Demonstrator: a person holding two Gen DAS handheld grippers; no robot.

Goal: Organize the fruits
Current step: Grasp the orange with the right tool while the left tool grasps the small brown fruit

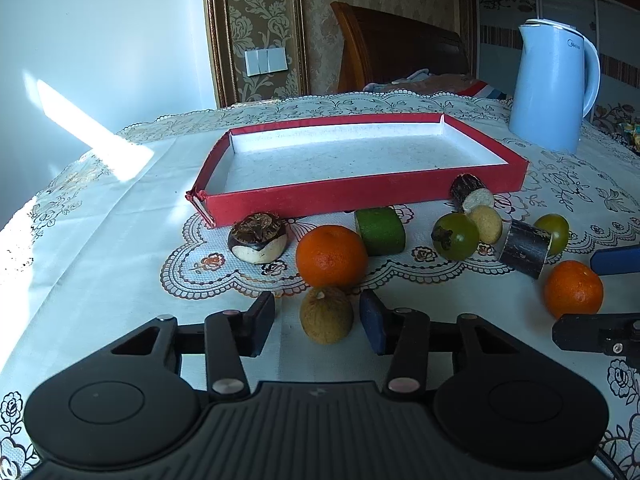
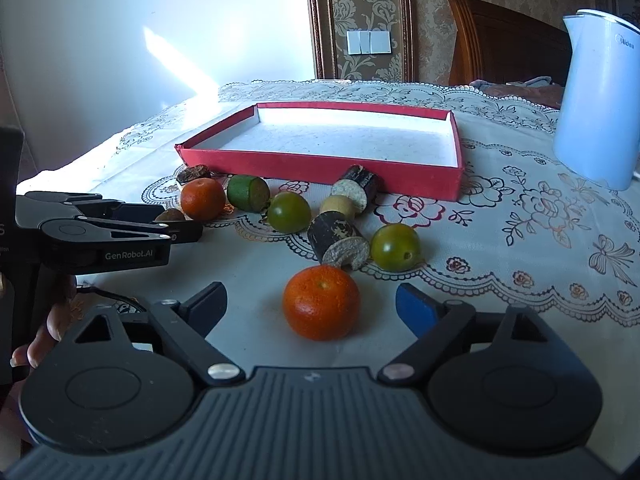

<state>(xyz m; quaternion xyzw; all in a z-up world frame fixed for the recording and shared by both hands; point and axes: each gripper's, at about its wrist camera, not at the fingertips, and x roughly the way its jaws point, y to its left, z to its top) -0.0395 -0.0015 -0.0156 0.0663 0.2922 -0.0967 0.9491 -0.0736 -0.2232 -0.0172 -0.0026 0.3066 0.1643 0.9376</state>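
Left wrist view, left to right. Tabletop point(image 1: 120, 240) covered with a lace-patterned cloth. Red tray point(image 1: 360, 200) lies at the far middle, nothing in it. Along its near wall, a row of fruit pieces, all outside the tray: dark-topped bulb point(image 1: 258, 242), orange point(image 1: 331, 256), green cut piece point(image 1: 380, 230), green tomato point(image 1: 456, 236), tan ball point(image 1: 486, 224), then two dark cut cylinders and a second green tomato. Blue kettle point(image 1: 554, 88) stands far right, behind the tray corner.

Left tool point(image 1: 316, 318): low over the cloth, jaws partly spread around a small brown fruit point(image 1: 326, 314). The fruit sits on the cloth between the pads; a clear gap on its left side, right pad very near but contact cannot be confirmed. Not pinched.

Right wrist view. A hand point(image 2: 44, 332) at the left edge carries the left tool. Right tool point(image 2: 312, 304): jaws spread wide, a second orange point(image 2: 322, 302) resting on the cloth between them, gaps on both sides. This orange is nearest of the group, just in front of a dark cylinder point(image 2: 338, 240).
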